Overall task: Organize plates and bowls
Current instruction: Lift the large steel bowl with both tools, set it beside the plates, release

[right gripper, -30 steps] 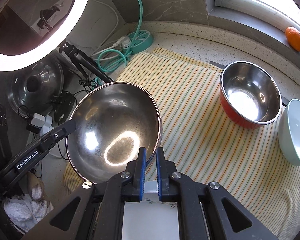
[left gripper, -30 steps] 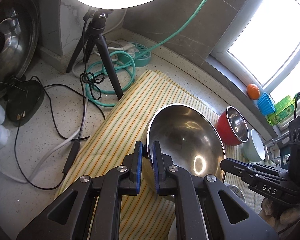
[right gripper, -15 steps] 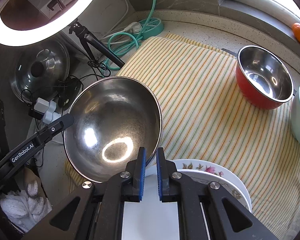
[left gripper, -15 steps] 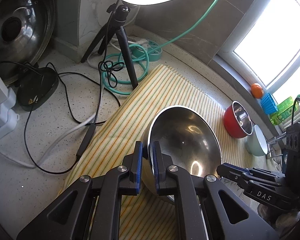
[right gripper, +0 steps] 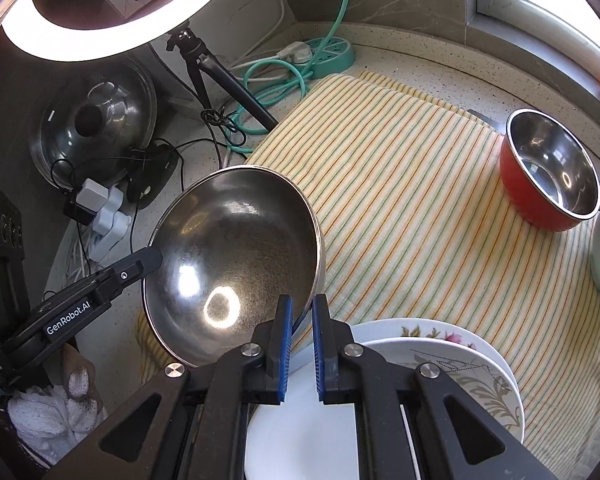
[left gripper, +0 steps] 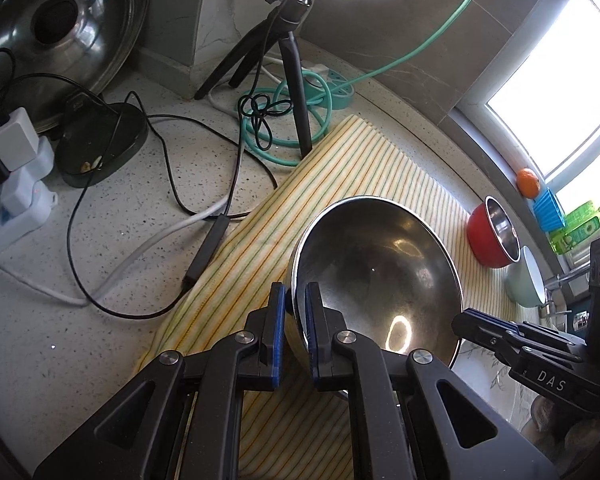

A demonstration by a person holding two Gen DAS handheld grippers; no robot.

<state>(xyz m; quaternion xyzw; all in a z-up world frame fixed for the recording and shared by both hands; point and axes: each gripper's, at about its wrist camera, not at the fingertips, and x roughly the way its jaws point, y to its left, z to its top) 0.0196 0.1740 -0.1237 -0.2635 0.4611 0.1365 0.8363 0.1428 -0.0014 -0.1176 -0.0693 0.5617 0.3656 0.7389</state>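
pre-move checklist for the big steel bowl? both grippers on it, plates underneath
1. Left gripper on the steel bowl rim: ok, fingers pinch the rim wall.
2. Right gripper on the opposite rim: ok, fingers straddle the edge.
3. Bowl level: not ok, it tilts, with the far rim higher.
4. Bowl clear of the plates: cannot tell, the underside is hidden.
5. Landing space on the striped cloth: ok, bare between the steel bowl and the red bowl.
6. Cables at left: ok, apart from the bowl.
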